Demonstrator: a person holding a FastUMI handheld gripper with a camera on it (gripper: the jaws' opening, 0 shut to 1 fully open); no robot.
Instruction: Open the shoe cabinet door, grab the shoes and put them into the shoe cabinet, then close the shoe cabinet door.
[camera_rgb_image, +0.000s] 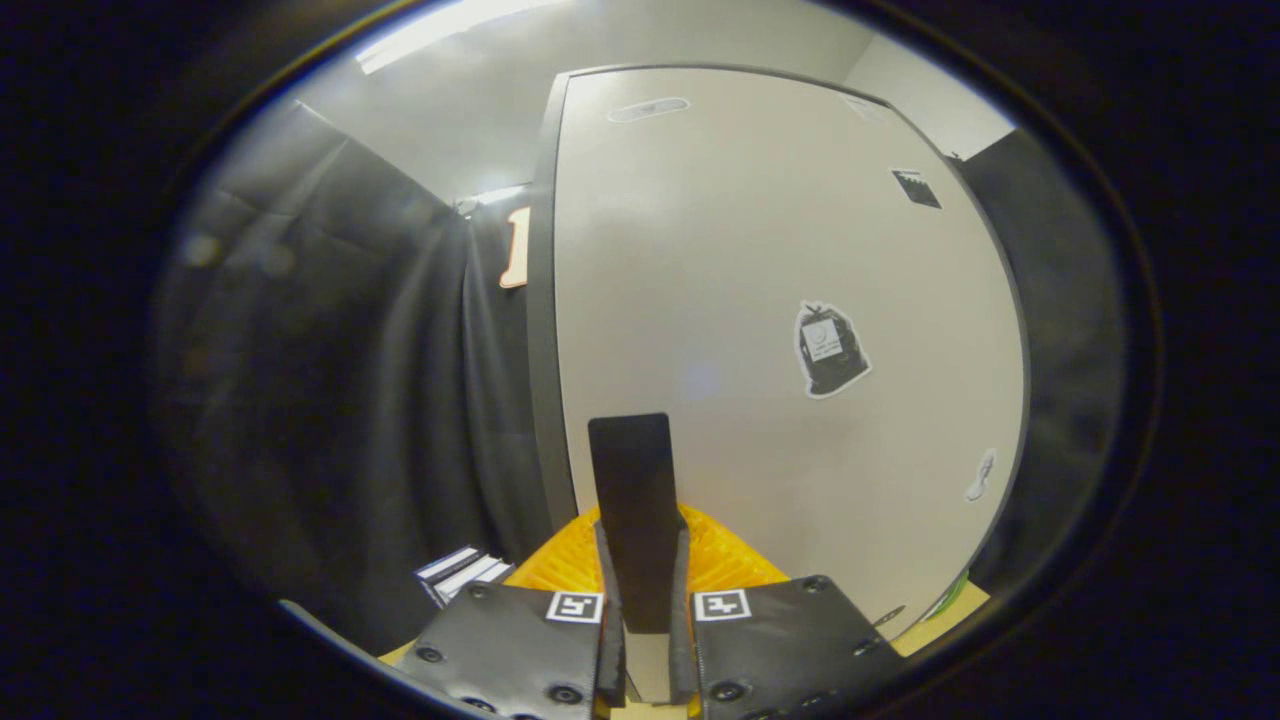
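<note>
Tool (640, 600) is close up against the cabinet door (780, 300). A dark flat handle (632, 500) stands upright on the door face, and its lower end runs down into the narrow gap between the tool's two fingers (608, 600). The fingers sit drawn in tight on either side of it; they appear to be clamped on the handle, both sides pressing.

The door is a pale panel with a dark edge strip (543, 330) along its left side. A sticker of a black bag (830, 350) is on the face, right of the handle, with a smaller dark sticker (916, 188) higher up. Just behind the fingers, at the door's foot, something orange and ribbed (720, 560) shows; cannot tell what it is. Black curtain (330, 380) hangs to the left of the door.

Progress, as judged: very early. The door looks flat-on and shut or barely cracked, so step one (opening) is in hand. The cabinet's inside is hidden behind the door. Shoes not located. Still to do: swing the door open, fetch the shoes, place them inside, close the door.
</note>
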